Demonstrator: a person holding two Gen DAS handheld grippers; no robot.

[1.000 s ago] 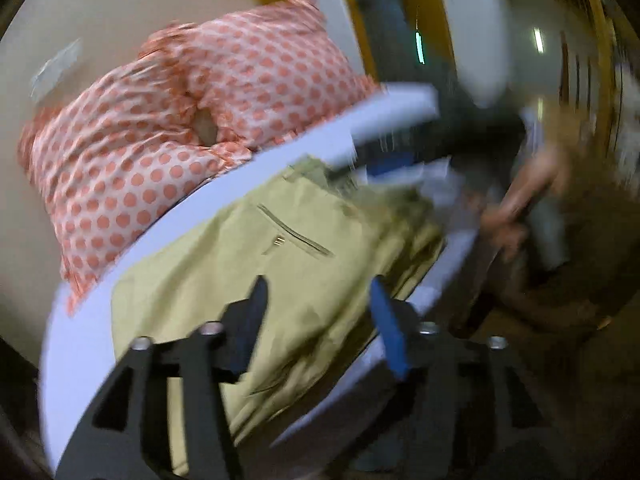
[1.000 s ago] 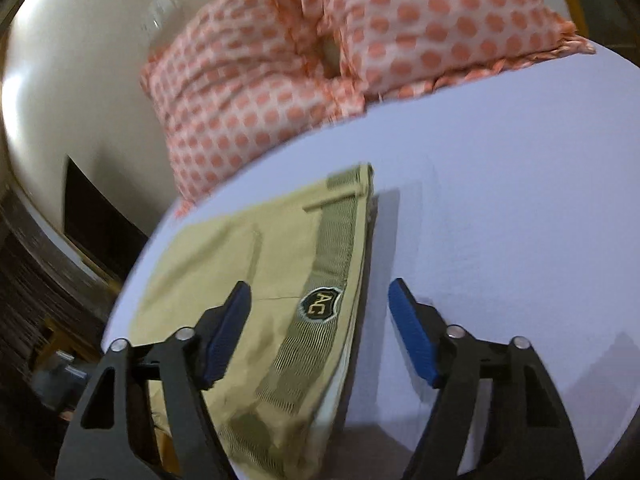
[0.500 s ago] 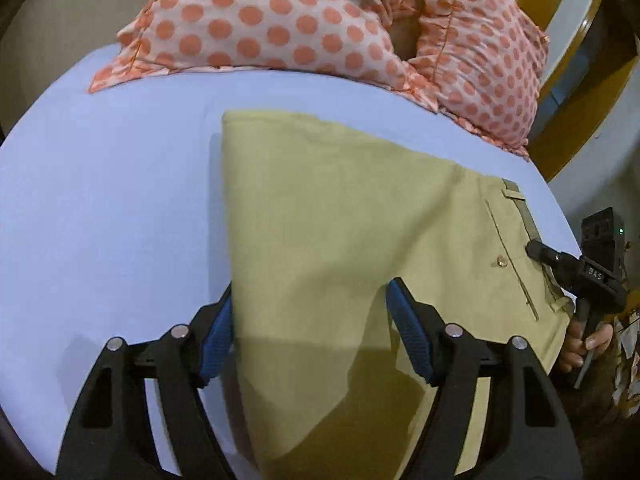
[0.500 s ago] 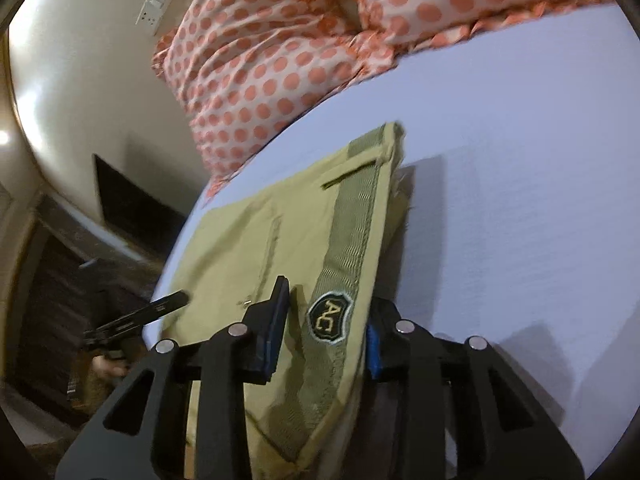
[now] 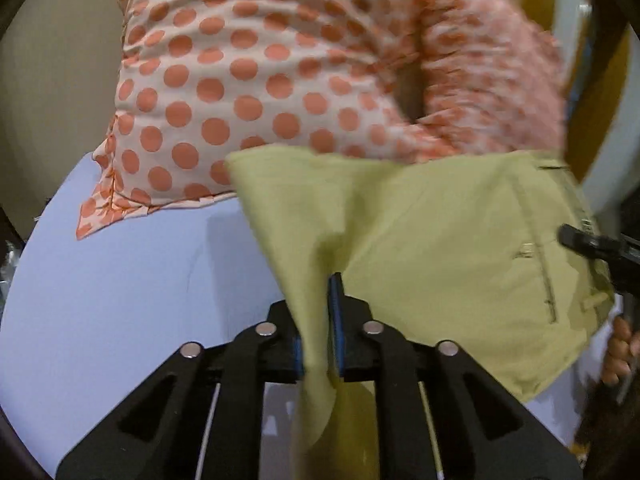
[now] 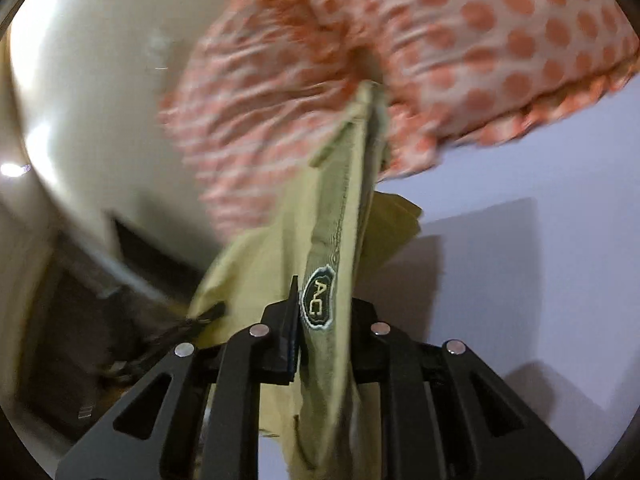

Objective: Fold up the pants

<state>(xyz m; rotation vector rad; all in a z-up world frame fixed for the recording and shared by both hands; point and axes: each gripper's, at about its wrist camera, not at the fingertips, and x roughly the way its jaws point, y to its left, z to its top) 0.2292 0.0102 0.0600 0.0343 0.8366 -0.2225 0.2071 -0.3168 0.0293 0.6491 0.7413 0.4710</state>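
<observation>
1. The pale blue bed sheet (image 5: 120, 280) lies under everything, bare and flat.
2. The two orange polka-dot pillows (image 5: 248, 80) crowd the far edge, likely obstructing the fold.
3. The soft, light olive-green cotton pants (image 5: 432, 240) hang lifted above the sheet, sagging between grips; their waistband seems the firmest hold.
4. The left gripper (image 5: 318, 320) pinches a fabric edge; the right gripper (image 6: 320, 312) clamps the badged waistband.

Matt cloth pants (image 5: 432, 240) (woven waistband)

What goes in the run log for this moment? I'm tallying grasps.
left gripper: shut on pants | right gripper: shut on pants waistband | pants lifted off bed
</observation>
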